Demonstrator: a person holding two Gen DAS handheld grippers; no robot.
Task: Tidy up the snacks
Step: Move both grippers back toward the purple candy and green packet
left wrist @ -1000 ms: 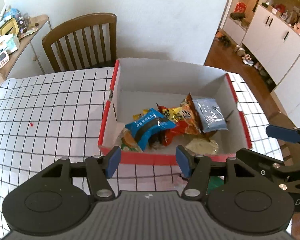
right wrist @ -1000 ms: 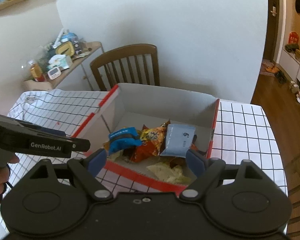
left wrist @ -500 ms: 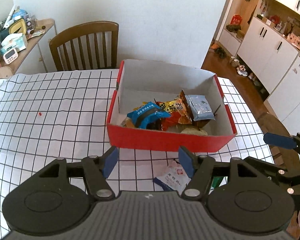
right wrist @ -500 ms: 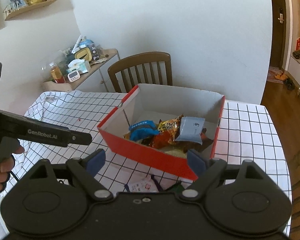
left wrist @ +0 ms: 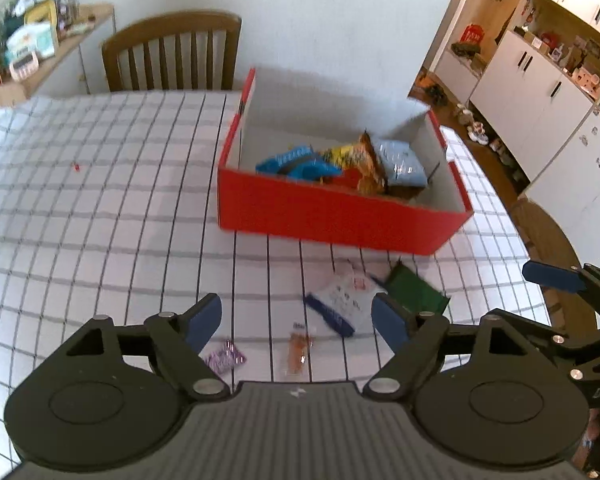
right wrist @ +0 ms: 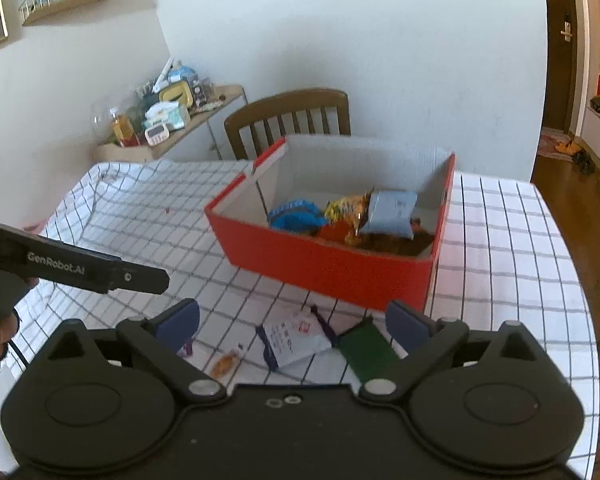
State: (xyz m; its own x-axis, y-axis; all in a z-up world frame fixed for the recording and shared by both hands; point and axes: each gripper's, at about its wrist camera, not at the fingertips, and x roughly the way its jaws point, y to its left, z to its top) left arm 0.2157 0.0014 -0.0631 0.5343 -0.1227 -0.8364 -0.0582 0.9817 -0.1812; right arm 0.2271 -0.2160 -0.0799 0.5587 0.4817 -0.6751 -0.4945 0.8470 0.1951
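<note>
A red box (left wrist: 340, 216) (right wrist: 328, 264) on the checked tablecloth holds several snack packs, among them a blue one (left wrist: 296, 160) and a pale blue one (right wrist: 392, 212). In front of it lie a white and blue packet (left wrist: 340, 300) (right wrist: 296, 340), a green packet (left wrist: 416, 292) (right wrist: 366, 350), a small orange snack (left wrist: 298, 354) (right wrist: 224, 364) and a small purple one (left wrist: 224, 358). My left gripper (left wrist: 298, 318) is open and empty above these loose snacks. My right gripper (right wrist: 292, 320) is open and empty, also short of the box.
A wooden chair (left wrist: 172, 56) stands behind the table. A side shelf (right wrist: 168, 124) with clutter is at the back left. White cabinets (left wrist: 540, 92) stand at the right. The table's right edge (right wrist: 580, 320) is close to the box.
Both grippers have pulled back and up from the box. The loose snacks in front of the box have come into view. Both stay open.
</note>
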